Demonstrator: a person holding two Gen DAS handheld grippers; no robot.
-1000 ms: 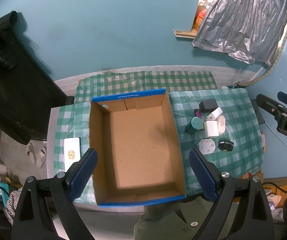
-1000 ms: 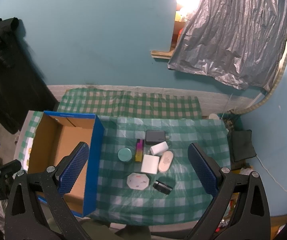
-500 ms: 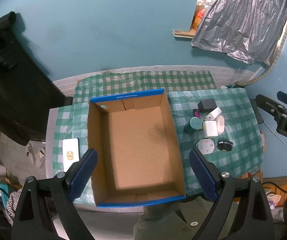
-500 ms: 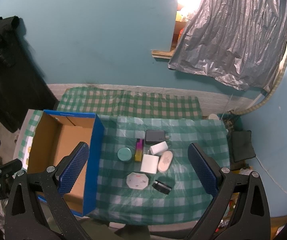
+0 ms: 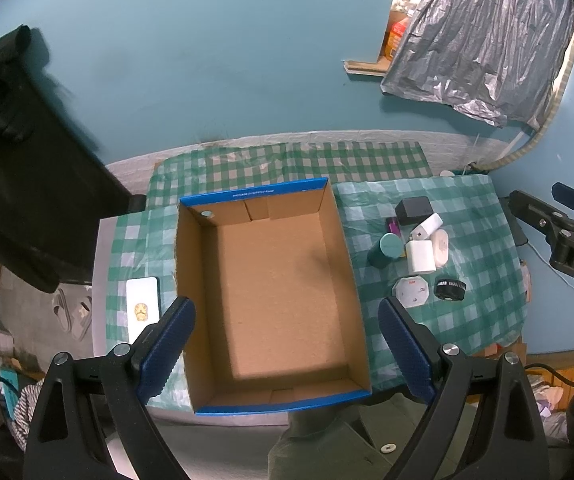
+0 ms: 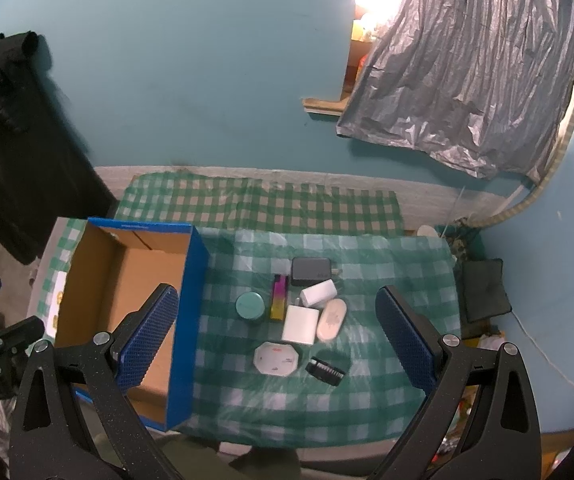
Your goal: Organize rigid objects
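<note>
While both grippers hang high above the table (image 6: 367,392), nothing is held in either. At the far left a white card (image 5: 142,305) lies flat on the green checked cloth, just beside the cardboard box (image 5: 275,400). The left gripper (image 5: 287,348) hovers over this box with its 2 blue pads wide apart, 1 to each side of the box's near end. The box has blue outer walls and sits open on the left half of the table.

To the right of the box, apart from it, a cluster of small things sits on the cloth: a teal round jar (image 6: 250,306), a pink and yellow lighter (image 6: 278,297) just beside it, a dark grey charger (image 6: 311,271) at the far end, a white plug (image 6: 318,294), a white square block (image 6: 300,325) touching a pale oval case (image 6: 331,319), and nearest, a white octagonal lid (image 6: 276,358) and a small black ribbed part (image 6: 325,370). The right gripper (image 6: 277,336) hangs above this cluster, its pads spread wide on either side.
</note>
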